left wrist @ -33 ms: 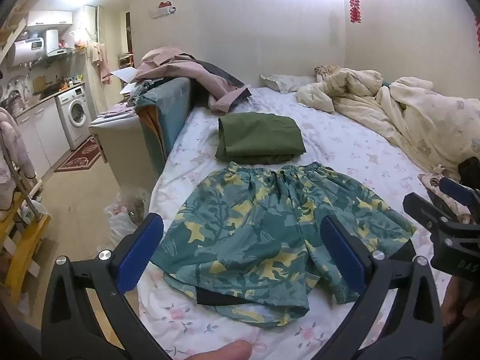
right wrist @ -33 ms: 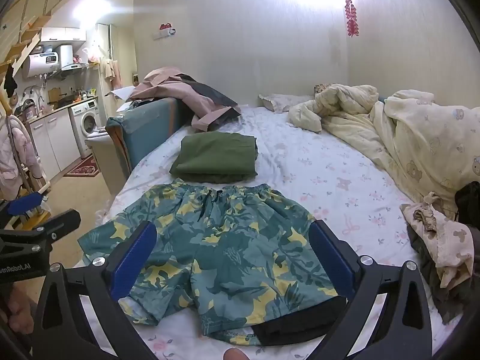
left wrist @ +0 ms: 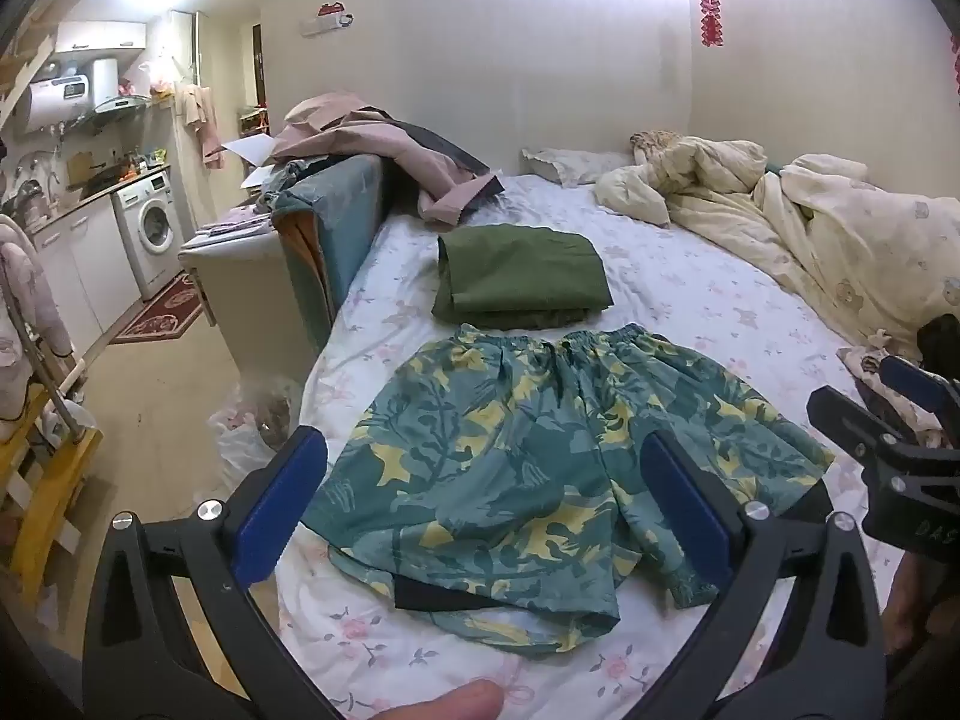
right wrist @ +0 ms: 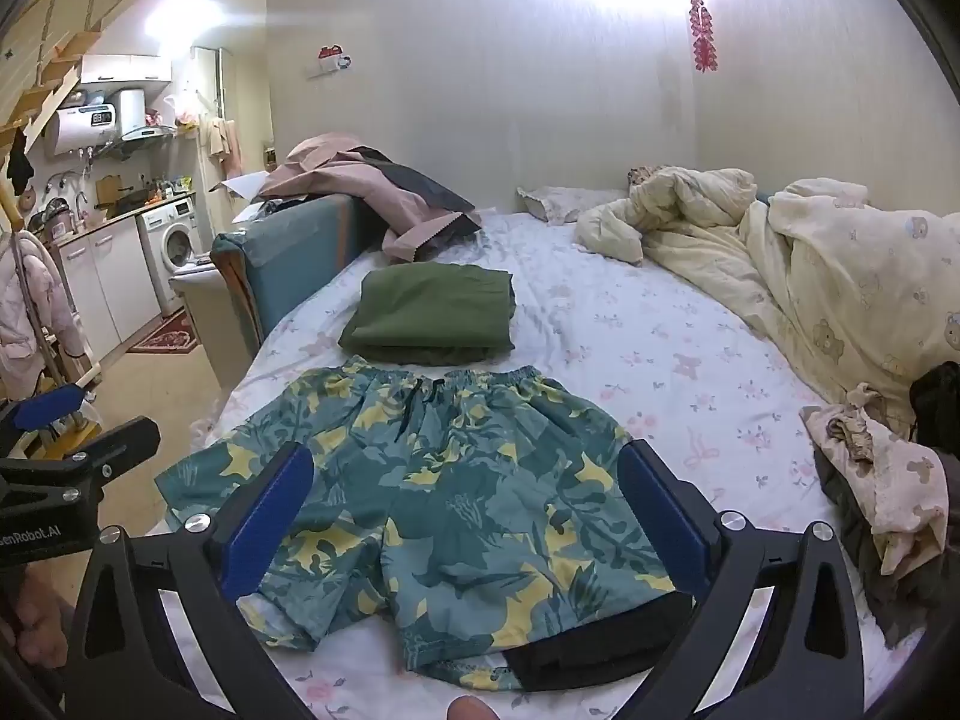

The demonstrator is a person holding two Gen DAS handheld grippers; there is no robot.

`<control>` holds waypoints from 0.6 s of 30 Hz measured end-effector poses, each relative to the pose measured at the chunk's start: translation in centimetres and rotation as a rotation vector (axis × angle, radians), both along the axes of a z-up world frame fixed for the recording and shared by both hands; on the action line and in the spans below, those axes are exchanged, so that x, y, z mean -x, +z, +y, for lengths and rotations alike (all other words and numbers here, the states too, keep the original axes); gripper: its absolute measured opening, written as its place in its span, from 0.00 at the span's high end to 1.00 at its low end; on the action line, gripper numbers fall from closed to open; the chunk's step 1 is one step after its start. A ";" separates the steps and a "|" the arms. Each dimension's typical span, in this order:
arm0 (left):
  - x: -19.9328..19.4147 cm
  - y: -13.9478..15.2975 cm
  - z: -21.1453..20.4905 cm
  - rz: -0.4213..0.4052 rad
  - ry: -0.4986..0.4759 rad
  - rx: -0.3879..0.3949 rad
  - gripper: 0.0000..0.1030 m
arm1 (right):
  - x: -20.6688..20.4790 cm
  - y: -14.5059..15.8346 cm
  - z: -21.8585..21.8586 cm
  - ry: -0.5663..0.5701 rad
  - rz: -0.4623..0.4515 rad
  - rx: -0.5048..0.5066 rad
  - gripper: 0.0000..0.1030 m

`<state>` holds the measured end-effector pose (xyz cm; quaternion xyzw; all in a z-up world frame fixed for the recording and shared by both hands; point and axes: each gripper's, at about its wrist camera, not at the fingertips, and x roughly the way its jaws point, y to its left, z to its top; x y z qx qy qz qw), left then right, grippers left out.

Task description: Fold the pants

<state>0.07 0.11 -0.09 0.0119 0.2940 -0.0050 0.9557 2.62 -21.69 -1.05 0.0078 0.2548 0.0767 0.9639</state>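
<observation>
Fingers (left wrist: 690,498) of the left gripper (left wrist: 480,498): blue-padded, spread to full width, nothing between the pads; held above the near edge of the bed, angled down toward the cloth.

Fingers (right wrist: 663,510) of the right gripper (right wrist: 462,510): likewise blue-padded and wide apart, gripping nothing; held over the same near edge, just beside the other tool. Each gripper shows at the edge of the other's view.

Shorts (left wrist: 540,468): teal with yellow leaf print, elastic waistband with a dark drawstring. Laid flat and unfolded on the bed, waistband toward the far wall, leg hems toward the grippers. A dark lining or under-layer shows at the near hem. Neither gripper touches them.

Folded green garment (left wrist: 516,276): a neat rectangle on the sheet, just beyond the shorts' waistband.

Bed sheet (right wrist: 690,360): white with small pink flowers, bare to the right of the shorts.

Cream quilt (right wrist: 840,276): bear print, bunched along the right side and far end of the bed.

Pink and dark clothing (left wrist: 384,144): heaped over a teal-covered piece of furniture at the bed's left edge.

Small crumpled cloth (right wrist: 882,480): cream, at the right near corner of the bed.

Washing machine (left wrist: 153,228): white, under a kitchen counter at far left.

Red ornament (right wrist: 702,36): hanging on the far wall.

Fingertip (left wrist: 456,702): person's, at the bottom edge of the left view.
</observation>
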 end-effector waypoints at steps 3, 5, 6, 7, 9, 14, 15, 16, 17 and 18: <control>-0.2 -0.1 0.2 0.013 0.000 0.003 0.00 | -0.1 0.0 0.1 0.007 0.025 0.007 0.00; -0.3 -0.1 0.5 0.019 -0.004 0.013 0.00 | -0.1 -0.1 0.3 0.009 0.016 0.018 0.00; 0.0 0.2 0.5 -0.010 0.007 -0.001 0.00 | 0.1 0.1 0.0 0.000 0.014 0.005 0.00; -0.2 0.0 0.3 -0.006 0.008 -0.016 0.00 | 0.0 0.0 0.0 0.000 0.017 0.007 0.00; -0.2 0.1 0.3 -0.009 0.008 -0.014 0.00 | -0.2 -0.1 0.0 -0.004 0.022 0.009 0.00; 0.2 0.5 0.4 -0.029 0.029 -0.009 0.00 | 0.0 0.2 -0.2 0.003 0.027 -0.009 0.00; 0.2 0.5 0.3 -0.029 0.031 -0.012 0.00 | 0.0 0.2 -0.2 0.005 0.028 -0.009 0.00; 0.1 0.4 0.2 -0.027 0.033 -0.014 0.00 | 0.1 0.2 -0.1 0.006 0.027 -0.007 0.00; 0.0 0.4 0.2 -0.024 0.037 -0.014 0.00 | 0.1 0.2 -0.1 0.007 0.027 -0.008 0.00; 0.0 0.3 0.1 -0.021 0.039 -0.013 0.00 | 0.0 0.1 -0.2 0.008 0.027 -0.009 0.00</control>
